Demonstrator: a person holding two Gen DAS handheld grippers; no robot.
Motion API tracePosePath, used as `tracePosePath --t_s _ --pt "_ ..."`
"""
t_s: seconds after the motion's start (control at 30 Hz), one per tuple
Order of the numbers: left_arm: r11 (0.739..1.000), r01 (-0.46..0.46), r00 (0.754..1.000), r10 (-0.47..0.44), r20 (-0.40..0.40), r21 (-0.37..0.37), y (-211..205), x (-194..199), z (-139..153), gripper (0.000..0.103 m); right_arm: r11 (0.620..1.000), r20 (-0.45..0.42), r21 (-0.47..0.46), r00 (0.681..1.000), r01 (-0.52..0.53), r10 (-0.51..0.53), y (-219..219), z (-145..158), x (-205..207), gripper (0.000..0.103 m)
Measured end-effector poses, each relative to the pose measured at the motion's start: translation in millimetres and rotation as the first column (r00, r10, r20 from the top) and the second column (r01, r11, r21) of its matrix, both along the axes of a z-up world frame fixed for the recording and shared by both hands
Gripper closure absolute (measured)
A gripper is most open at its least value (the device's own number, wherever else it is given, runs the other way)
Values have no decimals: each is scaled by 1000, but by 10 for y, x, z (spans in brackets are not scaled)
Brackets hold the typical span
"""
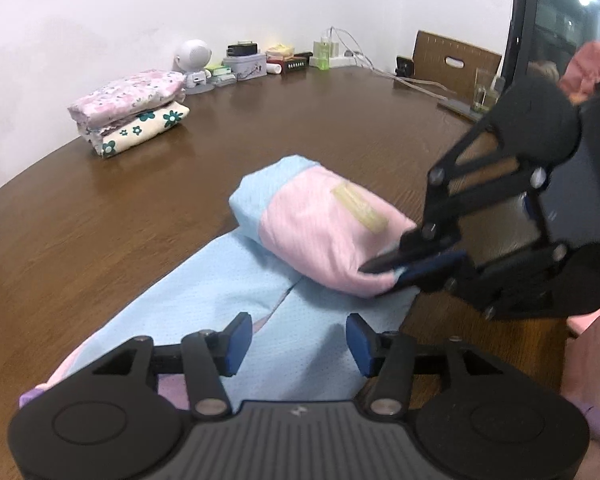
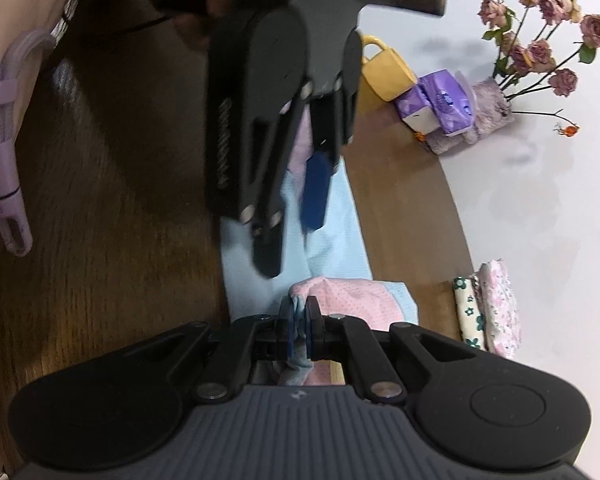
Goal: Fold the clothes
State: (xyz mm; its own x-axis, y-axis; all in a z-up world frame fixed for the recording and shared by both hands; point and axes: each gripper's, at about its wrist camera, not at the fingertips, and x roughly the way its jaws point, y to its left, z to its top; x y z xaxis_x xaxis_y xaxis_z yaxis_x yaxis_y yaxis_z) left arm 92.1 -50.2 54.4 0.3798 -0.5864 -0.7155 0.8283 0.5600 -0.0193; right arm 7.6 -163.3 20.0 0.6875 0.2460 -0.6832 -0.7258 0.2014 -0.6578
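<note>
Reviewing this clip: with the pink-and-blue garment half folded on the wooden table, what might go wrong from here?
1. Only the right gripper pinches the folded-over pink and light-blue end; the left gripper stands open above the flat light-blue part, so the fold may spring open or skew once released.
2. The fold looks puffy, not flat, and may unroll.
3. The two grippers are close together and could collide.

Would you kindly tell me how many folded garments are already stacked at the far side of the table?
2. A pink floral one lies on top of a cream one with green flowers, both beside the white robot figurine. Nothing appears hidden beneath them.
</note>
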Motion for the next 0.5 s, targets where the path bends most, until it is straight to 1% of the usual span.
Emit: tracePosePath --t_s 0.27,0.5 --pt "999 1 999 1 41 -34 7 -79 150 50 1000 -36 0 999 -3 3 28 -103 2 97" --pt "998 -4 998 9 67 -64 -51 -86 258 50 1000 -26 29 1000 6 -5 20 -123 -16 97"
